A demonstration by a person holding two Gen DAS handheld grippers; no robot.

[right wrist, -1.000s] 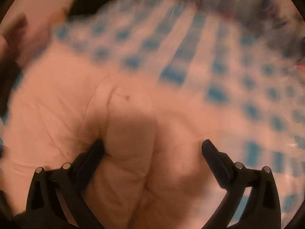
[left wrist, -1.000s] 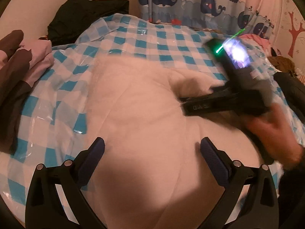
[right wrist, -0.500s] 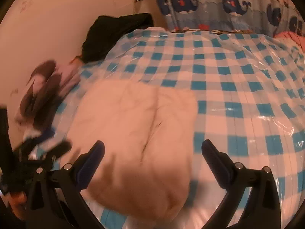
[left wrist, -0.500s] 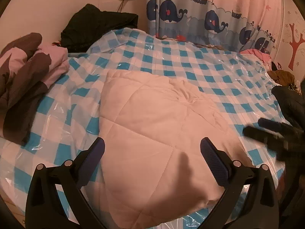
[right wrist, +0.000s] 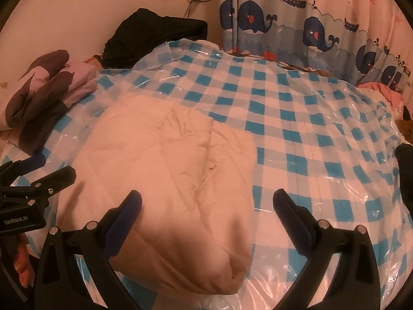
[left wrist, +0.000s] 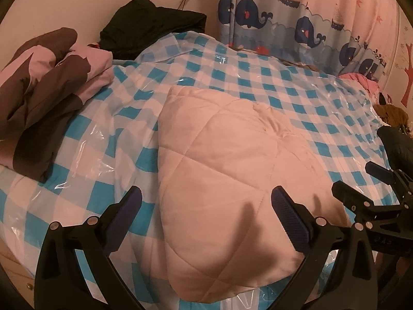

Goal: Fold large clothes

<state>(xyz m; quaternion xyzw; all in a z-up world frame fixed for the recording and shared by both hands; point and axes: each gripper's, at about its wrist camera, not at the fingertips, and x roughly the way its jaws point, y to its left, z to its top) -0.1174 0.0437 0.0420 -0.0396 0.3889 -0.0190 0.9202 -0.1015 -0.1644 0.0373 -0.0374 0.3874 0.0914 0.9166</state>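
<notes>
At three o'clock in the left wrist view, the right gripper (left wrist: 361,180) runs off the frame. At nine o'clock in the right wrist view, the hand (right wrist: 22,263) is mostly cut off.

Both wrist views look forward over the bed; both share the folded quilt (left wrist: 219,180).

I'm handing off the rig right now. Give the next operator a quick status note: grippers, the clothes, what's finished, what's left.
Left gripper: open, empty, above the near edge of the cream quilted garment.
Right gripper: open, empty, over the garment's right side.
The garment lies folded into a compact bundle on the checked bed cover; neither gripper touches it.
A folded brown-and-pink garment sits at the left edge, a black garment by the wall.
Left: probably tidy or move the bundle, then the next item.
</notes>
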